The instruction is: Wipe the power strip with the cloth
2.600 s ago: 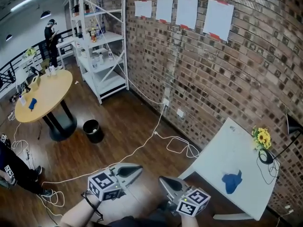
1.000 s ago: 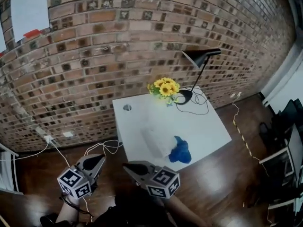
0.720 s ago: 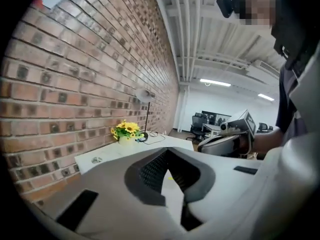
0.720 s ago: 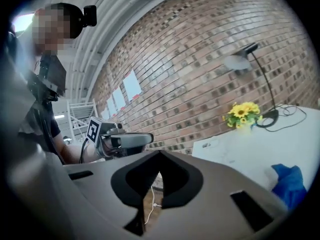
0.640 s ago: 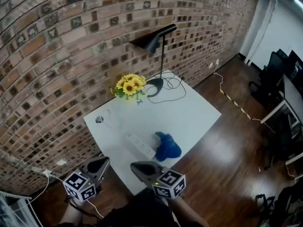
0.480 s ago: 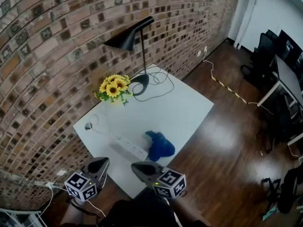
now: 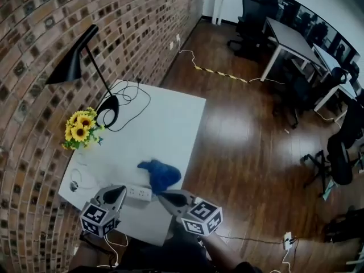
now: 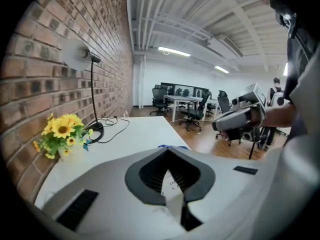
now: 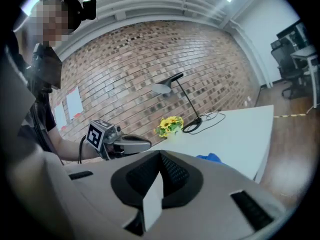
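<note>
Cloth (image 7: 159,174) beside power strip (image 7: 136,193); left hand-held gripper (image 7: 120,190) and right hand-held gripper (image 7: 162,196) pressed together

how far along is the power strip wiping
Done: nothing visible. The blue cloth lies bunched on the table beside the power strip. In hand: nothing; left tool and right tool are shut and empty at the near edge. Left: grab cloth, wipe strip.
</note>
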`<action>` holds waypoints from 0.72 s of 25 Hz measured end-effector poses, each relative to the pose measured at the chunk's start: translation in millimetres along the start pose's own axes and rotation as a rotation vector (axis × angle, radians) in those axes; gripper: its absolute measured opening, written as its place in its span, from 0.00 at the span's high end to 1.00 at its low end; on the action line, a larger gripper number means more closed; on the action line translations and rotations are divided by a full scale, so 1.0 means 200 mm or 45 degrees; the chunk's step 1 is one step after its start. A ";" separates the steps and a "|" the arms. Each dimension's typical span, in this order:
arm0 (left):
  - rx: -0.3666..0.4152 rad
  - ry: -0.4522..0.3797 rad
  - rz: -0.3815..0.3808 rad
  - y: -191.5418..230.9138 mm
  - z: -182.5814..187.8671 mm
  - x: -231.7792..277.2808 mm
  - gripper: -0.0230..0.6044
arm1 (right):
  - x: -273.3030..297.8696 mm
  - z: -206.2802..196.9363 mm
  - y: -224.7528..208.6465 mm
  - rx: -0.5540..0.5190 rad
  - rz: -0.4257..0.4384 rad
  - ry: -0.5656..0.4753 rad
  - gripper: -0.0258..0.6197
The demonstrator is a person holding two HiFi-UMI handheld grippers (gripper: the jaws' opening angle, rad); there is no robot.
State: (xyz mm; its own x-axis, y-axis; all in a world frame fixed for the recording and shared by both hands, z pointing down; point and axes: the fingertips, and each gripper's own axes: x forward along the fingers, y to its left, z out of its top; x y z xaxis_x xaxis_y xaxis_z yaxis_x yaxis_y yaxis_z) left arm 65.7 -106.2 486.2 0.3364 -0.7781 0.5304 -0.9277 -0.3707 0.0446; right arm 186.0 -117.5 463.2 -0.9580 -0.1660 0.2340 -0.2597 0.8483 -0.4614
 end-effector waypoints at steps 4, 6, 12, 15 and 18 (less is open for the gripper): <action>0.066 0.017 -0.198 0.02 0.01 0.09 0.96 | 0.02 0.02 -0.04 -0.007 -0.226 -0.044 0.99; 0.113 0.026 -0.327 0.03 -0.01 0.11 0.96 | 0.05 0.02 -0.02 -0.005 -0.340 -0.066 0.98; 0.235 0.028 -0.517 0.08 -0.02 0.18 0.96 | 0.10 0.01 -0.04 -0.019 -0.645 -0.154 0.91; 0.283 0.061 -0.568 0.10 -0.07 0.20 0.96 | 0.11 -0.02 -0.13 0.032 -0.728 -0.208 0.88; 0.300 0.129 -0.565 0.14 -0.13 0.21 0.96 | 0.15 -0.09 -0.30 0.067 -0.780 -0.135 0.57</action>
State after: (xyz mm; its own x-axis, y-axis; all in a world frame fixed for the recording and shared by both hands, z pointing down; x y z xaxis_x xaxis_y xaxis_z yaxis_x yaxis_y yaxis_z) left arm 50.0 -135.4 531.5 0.6612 -0.4712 0.5838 -0.6336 -0.7674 0.0981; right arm 175.4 -163.8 512.1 -0.6393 -0.6660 0.3843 -0.7689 0.5579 -0.3124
